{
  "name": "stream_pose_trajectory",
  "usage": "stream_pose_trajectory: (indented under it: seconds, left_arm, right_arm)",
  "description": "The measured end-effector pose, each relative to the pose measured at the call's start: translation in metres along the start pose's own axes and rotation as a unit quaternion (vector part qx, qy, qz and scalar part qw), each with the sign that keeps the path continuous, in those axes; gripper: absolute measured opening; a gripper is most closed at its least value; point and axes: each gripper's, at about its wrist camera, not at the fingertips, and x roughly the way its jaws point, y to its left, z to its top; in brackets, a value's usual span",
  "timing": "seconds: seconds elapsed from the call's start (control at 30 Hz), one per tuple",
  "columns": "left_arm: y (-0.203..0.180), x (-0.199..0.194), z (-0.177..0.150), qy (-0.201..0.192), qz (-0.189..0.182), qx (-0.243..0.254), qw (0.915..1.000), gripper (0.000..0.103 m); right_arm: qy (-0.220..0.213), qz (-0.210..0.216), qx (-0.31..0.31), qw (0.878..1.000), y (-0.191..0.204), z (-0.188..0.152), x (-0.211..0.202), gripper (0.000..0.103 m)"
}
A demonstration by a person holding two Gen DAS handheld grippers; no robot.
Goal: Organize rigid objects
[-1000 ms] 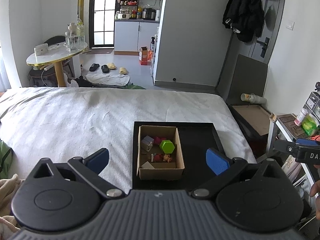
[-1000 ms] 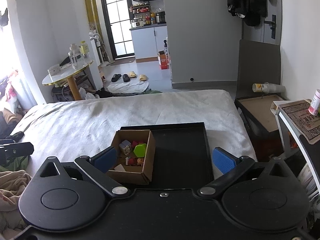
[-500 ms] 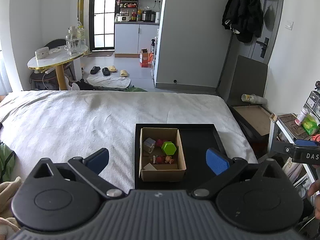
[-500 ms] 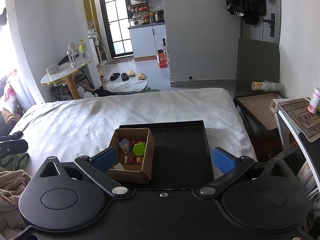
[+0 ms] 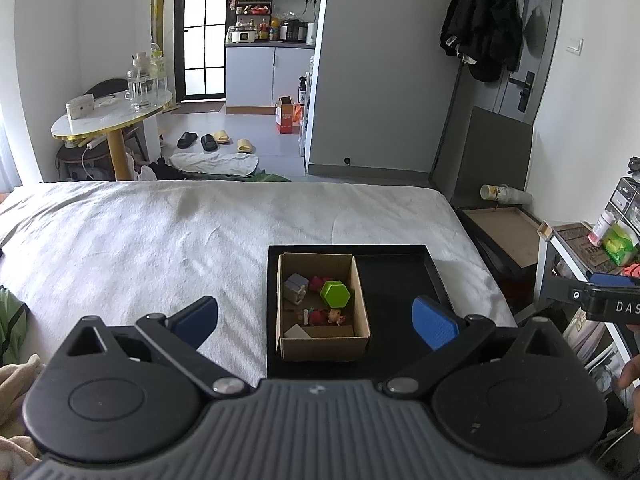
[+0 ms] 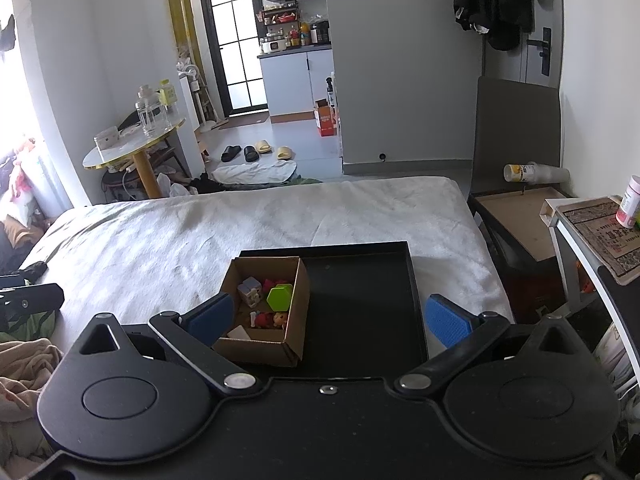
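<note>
Toys (image 5: 320, 304) in the box (image 5: 320, 350) look light and stiff; both grippers (image 5: 316, 318) (image 6: 326, 320) spread empty; hexagon (image 5: 335, 294) at 12 o'clock offers flat sides.

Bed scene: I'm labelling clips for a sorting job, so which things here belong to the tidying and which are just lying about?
Part of the job:
cardboard box
green hexagonal block
small toys in the box
black tray
left gripper and right gripper, both open and empty

Just lying about:
slippers
round table
hanging coats
stacked paper cups

Bare tray (image 5: 396, 280) right of box (image 5: 320, 344)
</note>
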Motion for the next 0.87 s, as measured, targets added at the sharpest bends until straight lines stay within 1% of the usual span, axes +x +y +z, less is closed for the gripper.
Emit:
stream_pose_trajectory:
  seconds: [0.3,0.87]
  left_arm:
    - [-0.0018,0.0019,-0.0005,0.003,-0.002,0.004,1.0000,0.103]
    - [-0.0033,0.0003,-0.0023,-0.008,0.000,0.006,0.9999,0.103]
  right_arm:
    - [-0.001,0.000,0.001,1.000,0.0002,0.0000,-0.0001,0.103]
    - [0.005,0.004,0.000,1.000,-0.0010,-0.0006,0.0005,0.103]
